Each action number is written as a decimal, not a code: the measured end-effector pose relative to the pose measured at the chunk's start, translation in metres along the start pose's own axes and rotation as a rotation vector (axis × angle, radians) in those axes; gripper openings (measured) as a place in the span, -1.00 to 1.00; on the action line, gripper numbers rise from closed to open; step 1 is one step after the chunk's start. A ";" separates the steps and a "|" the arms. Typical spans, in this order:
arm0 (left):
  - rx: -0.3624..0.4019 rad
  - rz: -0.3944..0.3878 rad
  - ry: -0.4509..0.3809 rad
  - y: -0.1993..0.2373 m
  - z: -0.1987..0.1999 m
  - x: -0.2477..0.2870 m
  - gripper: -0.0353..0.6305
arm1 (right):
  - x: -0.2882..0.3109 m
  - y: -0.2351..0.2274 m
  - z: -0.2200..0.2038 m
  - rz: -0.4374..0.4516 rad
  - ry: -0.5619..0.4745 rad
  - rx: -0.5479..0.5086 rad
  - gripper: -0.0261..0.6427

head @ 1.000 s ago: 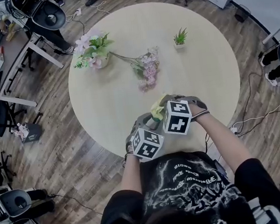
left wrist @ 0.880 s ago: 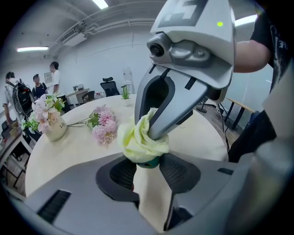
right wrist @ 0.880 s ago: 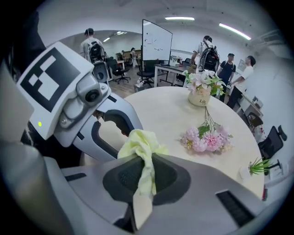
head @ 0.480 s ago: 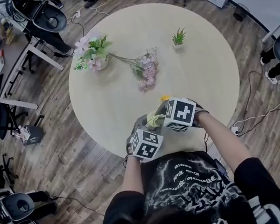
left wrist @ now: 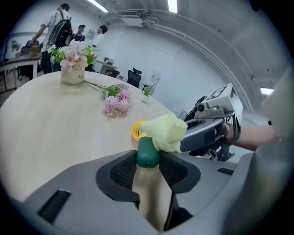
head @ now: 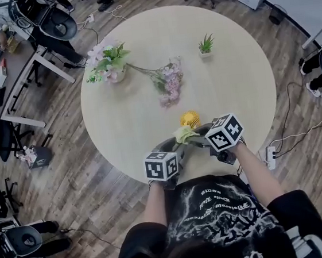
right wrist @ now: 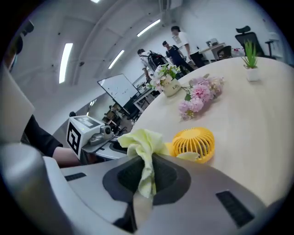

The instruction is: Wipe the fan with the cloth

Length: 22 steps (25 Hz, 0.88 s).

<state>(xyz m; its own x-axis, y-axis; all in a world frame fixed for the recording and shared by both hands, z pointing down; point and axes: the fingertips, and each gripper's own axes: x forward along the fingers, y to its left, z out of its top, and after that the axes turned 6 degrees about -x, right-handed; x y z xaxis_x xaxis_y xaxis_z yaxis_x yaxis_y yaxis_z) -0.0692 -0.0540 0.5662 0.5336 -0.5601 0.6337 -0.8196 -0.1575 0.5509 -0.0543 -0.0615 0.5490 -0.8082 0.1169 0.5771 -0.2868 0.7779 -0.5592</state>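
Note:
A small yellow fan with a green handle is held over the near edge of the round table. My left gripper is shut on that green handle, and the fan's head peeks out behind the cloth. My right gripper is shut on a pale yellow cloth, which is bunched against the fan just below its grille. The two grippers meet tip to tip in front of the person.
A vase of flowers, a loose pink flower spray and a small potted plant lie on the far half of the table. Desks, office chairs and cables ring the table on the wooden floor. People stand in the background.
Both grippers have rolled at the wrist and the right one has drawn back toward the person. The fan's yellow head, earlier hidden under the grippers, now shows beyond the cloth.

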 end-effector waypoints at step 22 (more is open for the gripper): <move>-0.010 -0.016 0.114 -0.012 -0.023 0.005 -0.37 | -0.011 -0.035 -0.035 -0.273 -0.041 0.175 -0.80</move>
<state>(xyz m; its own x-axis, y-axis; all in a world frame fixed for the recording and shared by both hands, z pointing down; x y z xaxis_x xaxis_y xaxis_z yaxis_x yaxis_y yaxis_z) -0.0524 -0.0360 0.5752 0.5672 -0.4616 0.6820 -0.8090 -0.1571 0.5665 -0.0176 -0.0685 0.5826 -0.7086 -0.1088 0.6972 -0.5768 0.6586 -0.4834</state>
